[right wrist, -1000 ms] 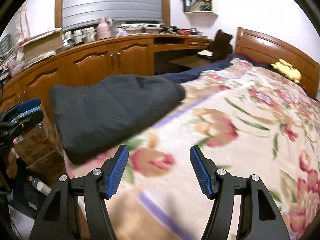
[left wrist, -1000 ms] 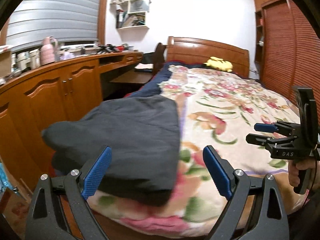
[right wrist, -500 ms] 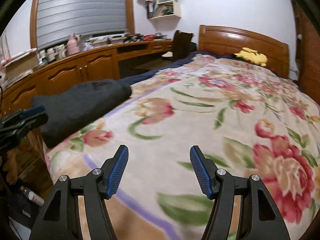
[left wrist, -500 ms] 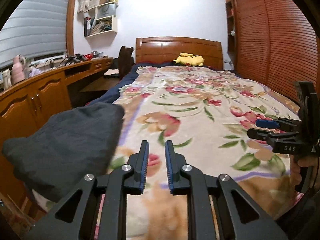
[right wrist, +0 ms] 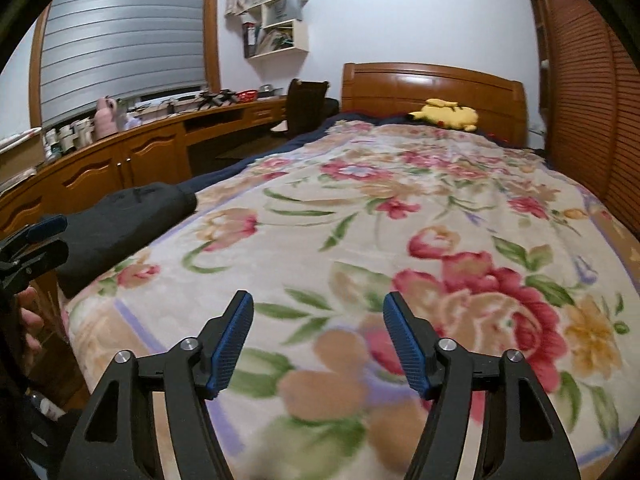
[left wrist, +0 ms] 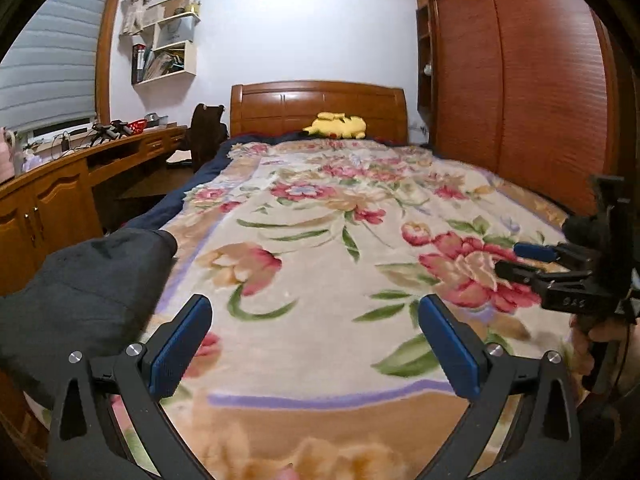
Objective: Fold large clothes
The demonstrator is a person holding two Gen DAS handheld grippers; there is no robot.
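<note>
A dark grey folded garment (left wrist: pixel 84 284) lies at the near left corner of the bed, on the floral blanket (left wrist: pixel 340 220); it also shows in the right wrist view (right wrist: pixel 120 220). My left gripper (left wrist: pixel 316 344) is open and empty above the blanket, to the right of the garment. My right gripper (right wrist: pixel 318 340) is open and empty over the blanket's near middle, well right of the garment. Each gripper shows at the edge of the other's view: the right one (left wrist: pixel 560 268), the left one (right wrist: pixel 36 240).
A wooden headboard (left wrist: pixel 320 108) with a yellow plush toy (left wrist: pixel 338 125) is at the far end. A wooden cabinet and desk (left wrist: pixel 60 196) run along the left with a dark chair (left wrist: pixel 206 130). A louvred wardrobe (left wrist: pixel 520 80) stands at the right.
Both views have swung right, from the garment toward the middle of the bed. My left gripper shut half a second ago and is open again. The garment lies where it was.
</note>
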